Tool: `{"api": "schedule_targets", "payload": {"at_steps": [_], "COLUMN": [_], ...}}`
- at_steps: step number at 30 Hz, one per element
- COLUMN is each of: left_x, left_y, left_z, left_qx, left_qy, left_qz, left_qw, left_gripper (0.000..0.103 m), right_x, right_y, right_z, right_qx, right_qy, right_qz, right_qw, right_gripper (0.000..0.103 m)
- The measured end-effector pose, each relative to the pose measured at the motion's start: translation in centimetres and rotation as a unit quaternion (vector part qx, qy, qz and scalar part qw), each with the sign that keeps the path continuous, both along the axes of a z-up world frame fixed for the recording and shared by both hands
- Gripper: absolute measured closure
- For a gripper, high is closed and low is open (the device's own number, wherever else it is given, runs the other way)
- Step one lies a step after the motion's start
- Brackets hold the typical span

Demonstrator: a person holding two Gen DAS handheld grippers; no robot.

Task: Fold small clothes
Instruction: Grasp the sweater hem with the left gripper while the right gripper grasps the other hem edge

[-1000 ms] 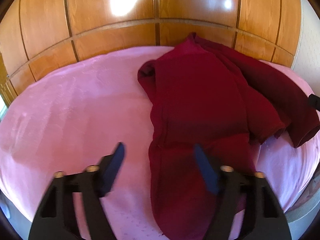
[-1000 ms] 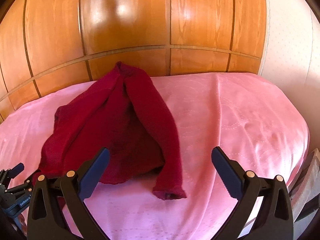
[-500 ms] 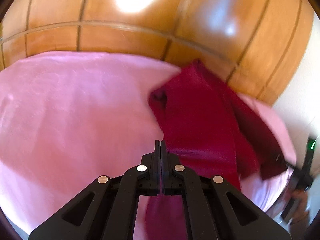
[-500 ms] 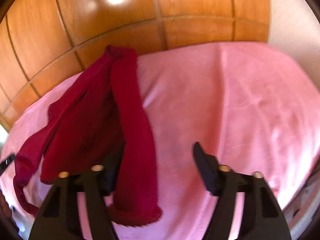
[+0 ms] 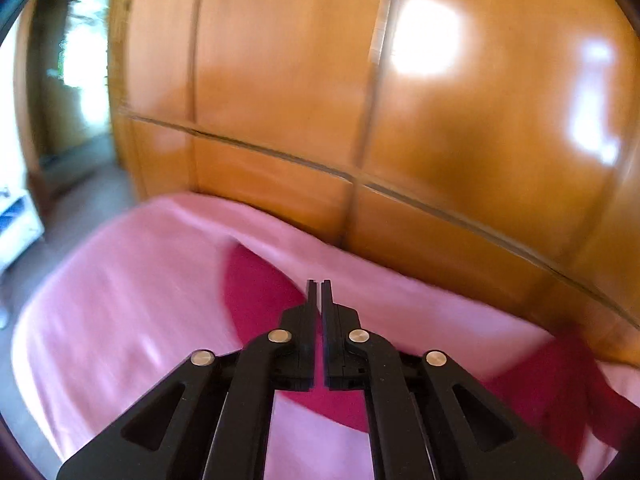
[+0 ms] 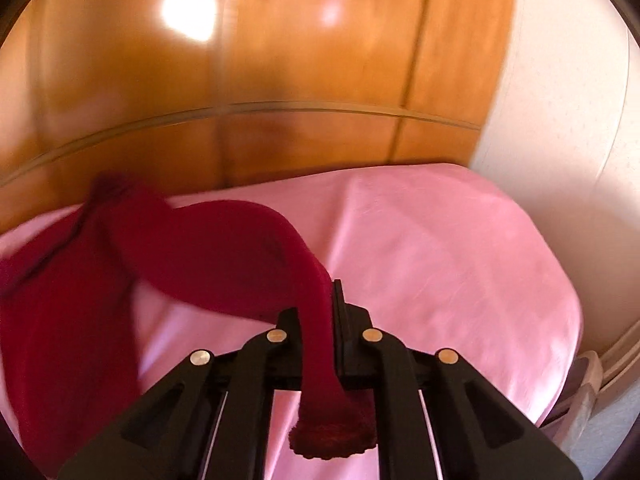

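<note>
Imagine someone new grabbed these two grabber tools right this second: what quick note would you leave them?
Right gripper: its jaws have just been closing and now pinch the dark red garment by one long end, cuff hanging below the fingers.
Left gripper: shut; no cloth visible between the tips, picture blurred.
Garment: sprawled across the pink bedsheet, beside the wooden wardrobe.
Done: one end picked up.
Left: spreading it flat and all folds.

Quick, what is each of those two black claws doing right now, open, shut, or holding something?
Left gripper: shut; whether it pinches any cloth cannot be told.
Right gripper: jaws just closed on the dark red garment, gripping its sleeve.
</note>
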State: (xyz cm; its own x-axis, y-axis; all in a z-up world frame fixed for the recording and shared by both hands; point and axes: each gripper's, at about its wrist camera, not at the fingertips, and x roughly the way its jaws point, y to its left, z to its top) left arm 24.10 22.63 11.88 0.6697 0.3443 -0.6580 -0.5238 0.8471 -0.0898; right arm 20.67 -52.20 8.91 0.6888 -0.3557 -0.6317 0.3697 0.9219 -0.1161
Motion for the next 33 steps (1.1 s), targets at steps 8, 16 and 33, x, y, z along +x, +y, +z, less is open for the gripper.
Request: {"api": "schedule_targets", "payload": {"at_steps": [8,16,33], "left_x": [-4.4,-6.3,-9.1], "left_y": [-5.9,-18.7,-20.7], "left_z": [-2.3,-13.6,-4.9], "left_qx": [-0.047,-0.229,-0.224], "left_qy": [-0.027,0.063,0.008], "left_qz": [-0.117,-0.289,-0.349], "left_qw": [0.9917,0.9274,0.9101], "left_gripper": [0.039,0.047,0.093], "right_x": [-0.9,-5.8,-10.8], "right_y": [1.2,9.0,11.3], "right_z": [-0.2,-8.5,-2.0], "right_qx": [0.036,0.194,0.181], "right_qy": [-0.023,0.087,0.011], "right_qz": [0.030,0.208,0.296], "right_qw": [0.999,0.955,0.938], "right_gripper": [0.029,0.046,0.094]}}
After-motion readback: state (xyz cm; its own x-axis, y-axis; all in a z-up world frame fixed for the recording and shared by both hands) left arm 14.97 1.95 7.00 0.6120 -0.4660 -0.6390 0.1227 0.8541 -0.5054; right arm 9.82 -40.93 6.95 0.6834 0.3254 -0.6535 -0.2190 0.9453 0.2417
